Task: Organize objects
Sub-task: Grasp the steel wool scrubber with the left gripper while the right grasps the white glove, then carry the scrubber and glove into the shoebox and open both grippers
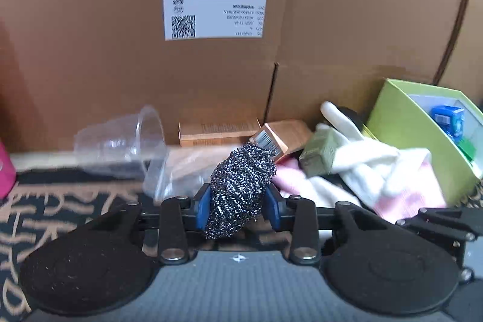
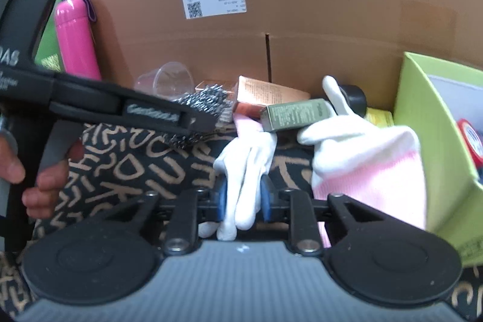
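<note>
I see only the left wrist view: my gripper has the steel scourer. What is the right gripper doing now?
Observer: The right gripper is shut on a white glove, gripped at its fingers.
Operator: Is it the glove leaning on the green box?
Observer: No. That second glove lies further right, by the green box; the gripped one lies on the patterned cloth.
Operator: What is the pink thing at my left edge?
Observer: A pink bottle, standing upright against the cardboard wall.
</note>
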A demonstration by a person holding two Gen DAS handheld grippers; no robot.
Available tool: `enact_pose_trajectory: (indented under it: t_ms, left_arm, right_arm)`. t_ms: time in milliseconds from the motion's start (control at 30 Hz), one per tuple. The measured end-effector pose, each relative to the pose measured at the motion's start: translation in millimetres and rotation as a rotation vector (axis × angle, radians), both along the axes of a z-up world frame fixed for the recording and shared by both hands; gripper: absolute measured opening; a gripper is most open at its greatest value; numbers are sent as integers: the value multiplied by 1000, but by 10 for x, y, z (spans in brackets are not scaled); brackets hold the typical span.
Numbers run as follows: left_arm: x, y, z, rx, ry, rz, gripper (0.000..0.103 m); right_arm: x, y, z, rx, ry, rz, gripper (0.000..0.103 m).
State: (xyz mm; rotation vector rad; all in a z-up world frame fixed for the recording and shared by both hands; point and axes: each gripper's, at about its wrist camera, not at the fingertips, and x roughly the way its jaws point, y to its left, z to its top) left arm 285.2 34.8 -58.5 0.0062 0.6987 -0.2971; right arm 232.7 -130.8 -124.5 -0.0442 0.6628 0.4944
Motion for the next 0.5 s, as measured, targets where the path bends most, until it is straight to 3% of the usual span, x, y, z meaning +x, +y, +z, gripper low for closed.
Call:
enact_pose_trajectory:
  t_ms: [233,500]
  left_arm:
    - [-733,55,60,22,55,-44,39]
    - [-1494,21,-3,11,70,-76,42]
  right_arm:
    - [-575,-277,148,21,-11,32,18]
    - [-1374,-671,193,19,36,55,18]
